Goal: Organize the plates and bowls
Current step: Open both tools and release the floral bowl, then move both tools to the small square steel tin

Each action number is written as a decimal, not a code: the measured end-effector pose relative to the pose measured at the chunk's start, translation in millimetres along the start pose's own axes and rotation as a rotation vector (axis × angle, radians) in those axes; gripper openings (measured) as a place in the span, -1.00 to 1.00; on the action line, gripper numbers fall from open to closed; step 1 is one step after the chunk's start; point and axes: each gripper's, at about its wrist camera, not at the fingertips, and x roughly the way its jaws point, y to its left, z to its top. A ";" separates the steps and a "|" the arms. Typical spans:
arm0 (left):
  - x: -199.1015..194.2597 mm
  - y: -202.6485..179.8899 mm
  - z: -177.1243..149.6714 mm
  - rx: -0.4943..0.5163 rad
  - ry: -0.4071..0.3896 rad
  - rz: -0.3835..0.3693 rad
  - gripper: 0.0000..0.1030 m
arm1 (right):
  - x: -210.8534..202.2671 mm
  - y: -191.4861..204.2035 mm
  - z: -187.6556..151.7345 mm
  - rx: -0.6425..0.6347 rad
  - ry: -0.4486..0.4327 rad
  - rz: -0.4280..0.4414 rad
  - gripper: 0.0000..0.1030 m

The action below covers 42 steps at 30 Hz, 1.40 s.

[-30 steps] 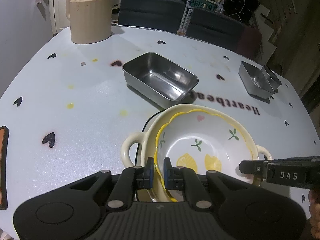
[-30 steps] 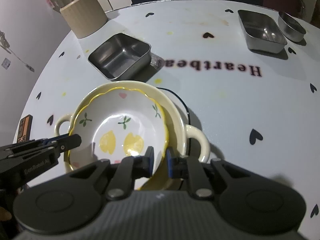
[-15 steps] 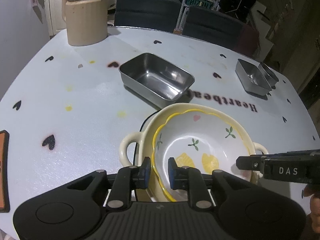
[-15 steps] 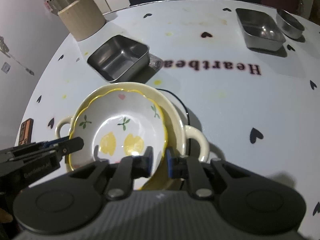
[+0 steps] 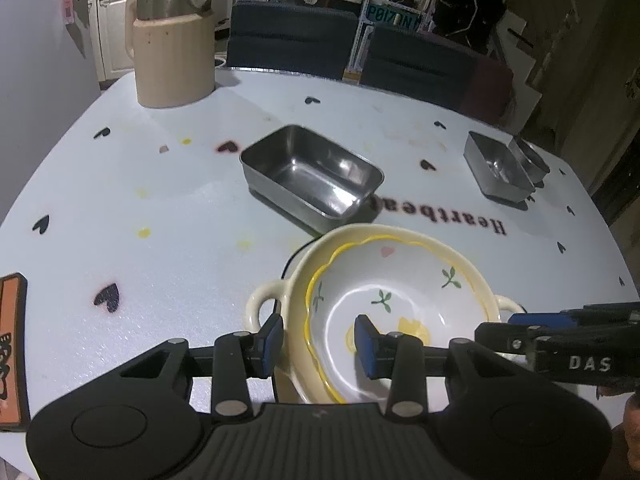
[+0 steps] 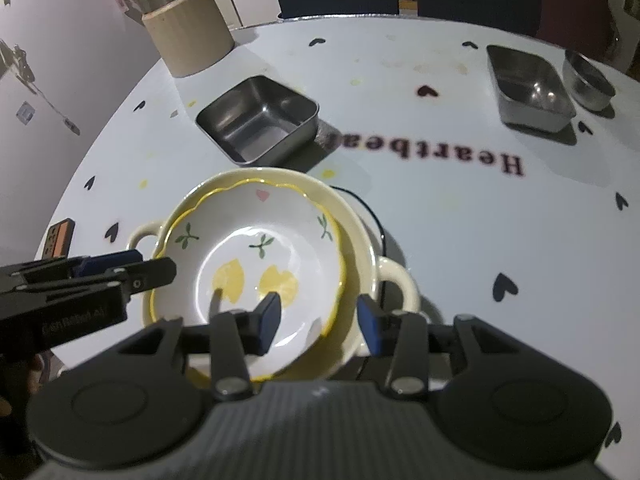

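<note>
Place: a home dining area.
Table: white cloth (image 5: 168, 184) printed with black hearts.
Seating: dark upholstered chairs (image 5: 292, 44) at the far edge.
Tableware: beige jug (image 5: 172, 64), steel trays (image 5: 312, 176).
Background: white cabinets (image 5: 110, 36), cluttered shelves.

**Counting what sits on the counter**

We count two ceramic bowls: a lemon-printed bowl (image 6: 256, 256) nested in a two-handled cream bowl (image 6: 362, 248). We see three steel containers: two rectangular tins (image 6: 260, 120) (image 6: 528, 90) and one round tin (image 6: 588, 80). We also count one beige jug (image 5: 172, 60), one orange card (image 5: 12, 348), and two chairs (image 5: 292, 44) (image 5: 420, 68).
</note>
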 end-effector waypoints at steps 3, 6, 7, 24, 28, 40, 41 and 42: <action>-7.2 -0.2 6.0 0.016 -0.029 0.006 0.19 | -12.7 -1.8 1.3 0.002 -0.033 0.017 -0.04; -11.4 -0.6 15.4 0.049 -0.051 0.022 0.42 | -26.0 -4.1 5.7 0.001 -0.100 0.023 0.20; -12.0 -0.5 19.1 0.058 -0.057 0.028 0.50 | -29.7 -6.3 7.7 0.007 -0.124 0.028 0.27; 47.5 9.6 123.5 0.202 -0.139 0.164 1.00 | -8.6 -30.3 62.1 0.196 -0.261 0.045 0.99; 76.7 15.1 140.5 0.210 -0.109 0.217 1.00 | 8.9 -24.1 75.1 0.205 -0.232 0.063 0.99; 143.8 24.2 160.8 0.281 -0.016 0.326 1.00 | 77.3 -3.6 103.6 0.156 -0.101 0.024 0.99; 147.5 23.3 160.9 0.286 -0.005 0.331 1.00 | 81.4 -2.6 104.6 0.155 -0.095 0.021 0.99; 152.4 23.2 160.5 0.291 0.007 0.337 1.00 | 85.6 -1.4 105.7 0.153 -0.088 0.019 0.99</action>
